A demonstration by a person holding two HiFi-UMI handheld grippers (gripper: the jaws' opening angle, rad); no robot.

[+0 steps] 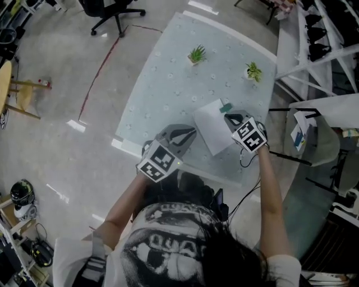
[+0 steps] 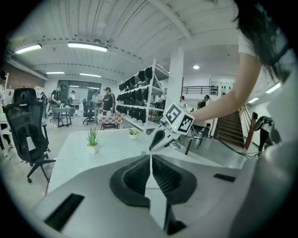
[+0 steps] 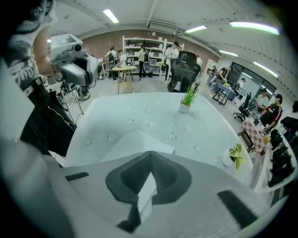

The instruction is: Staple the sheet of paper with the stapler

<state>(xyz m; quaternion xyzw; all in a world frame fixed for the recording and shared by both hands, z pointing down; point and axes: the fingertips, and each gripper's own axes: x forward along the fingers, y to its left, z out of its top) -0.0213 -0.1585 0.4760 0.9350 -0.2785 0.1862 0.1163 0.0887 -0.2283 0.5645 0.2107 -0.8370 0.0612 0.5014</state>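
Note:
A white sheet of paper (image 1: 216, 128) is held just over the pale table (image 1: 168, 84), one gripper on each side. My left gripper (image 1: 193, 131) is shut on its left edge; in the left gripper view the sheet (image 2: 152, 186) runs edge-on between the closed jaws (image 2: 151, 155). My right gripper (image 1: 226, 116) is shut on the right edge, and a white strip of the sheet (image 3: 145, 193) shows between its closed jaws (image 3: 150, 153), with the rest of the paper (image 3: 135, 142) spread beyond. A small green stapler (image 1: 225, 107) lies just past the sheet's far corner.
Two small potted plants (image 1: 197, 54) (image 1: 254, 71) stand at the far side of the table. A black office chair (image 1: 112, 14) is on the floor beyond, and white shelving (image 1: 320, 50) stands at the right. The table's near edge (image 1: 185, 165) is close to the person's body.

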